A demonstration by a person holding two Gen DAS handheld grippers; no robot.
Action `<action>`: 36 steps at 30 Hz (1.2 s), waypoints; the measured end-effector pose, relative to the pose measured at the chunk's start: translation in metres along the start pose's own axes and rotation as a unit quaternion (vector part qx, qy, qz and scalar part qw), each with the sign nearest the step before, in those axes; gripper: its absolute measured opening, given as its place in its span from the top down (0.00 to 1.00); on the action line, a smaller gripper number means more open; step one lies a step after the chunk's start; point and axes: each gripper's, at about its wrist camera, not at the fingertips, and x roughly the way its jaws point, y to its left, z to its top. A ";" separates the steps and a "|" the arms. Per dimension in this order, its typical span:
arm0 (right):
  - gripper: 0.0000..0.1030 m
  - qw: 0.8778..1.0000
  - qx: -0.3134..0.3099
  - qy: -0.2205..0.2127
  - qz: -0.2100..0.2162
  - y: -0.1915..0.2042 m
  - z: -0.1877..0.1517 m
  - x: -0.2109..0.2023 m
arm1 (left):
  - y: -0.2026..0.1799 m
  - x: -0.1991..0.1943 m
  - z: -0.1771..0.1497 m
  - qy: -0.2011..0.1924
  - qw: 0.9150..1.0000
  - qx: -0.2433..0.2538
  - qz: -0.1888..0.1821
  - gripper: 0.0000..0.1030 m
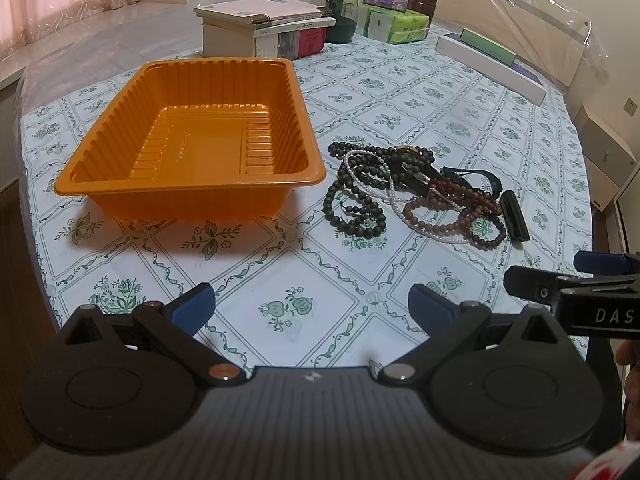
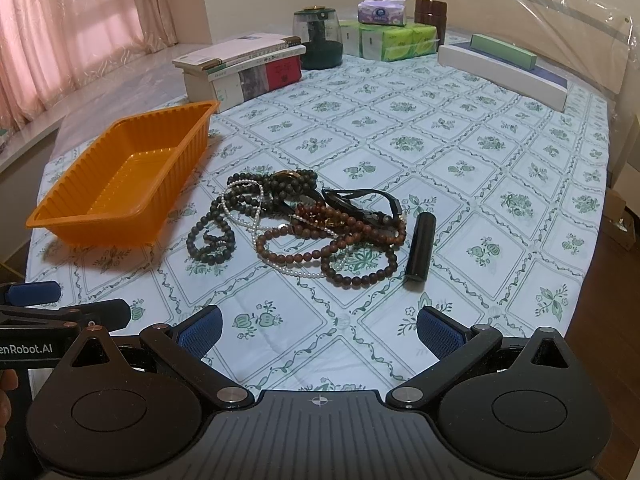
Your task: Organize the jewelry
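An empty orange plastic tray sits on the patterned tablecloth, left of a tangled pile of jewelry: dark bead strings, reddish-brown bead strings, a white pearl strand, a black watch strap. A black cylinder lies at the pile's right. My left gripper is open and empty, near the table's front edge, short of the pile. My right gripper is open and empty, in front of the pile.
At the back stand a stack of books, a dark glass jar, tissue packs, a brown box and long flat boxes. The table edge curves off at right.
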 end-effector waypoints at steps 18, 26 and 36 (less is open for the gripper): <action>0.00 1.000 0.000 0.001 0.000 0.000 0.001 0.000 | 0.000 0.001 -0.002 0.000 1.000 -0.002 -0.001 0.01; 0.00 1.000 0.002 -0.002 0.000 0.000 0.000 0.000 | 0.007 0.000 -0.001 -0.003 1.000 -0.021 -0.013 0.03; 0.00 1.000 0.007 -0.014 -0.005 -0.001 0.005 0.001 | 0.092 -0.027 0.021 -0.072 0.988 -0.131 -0.036 0.05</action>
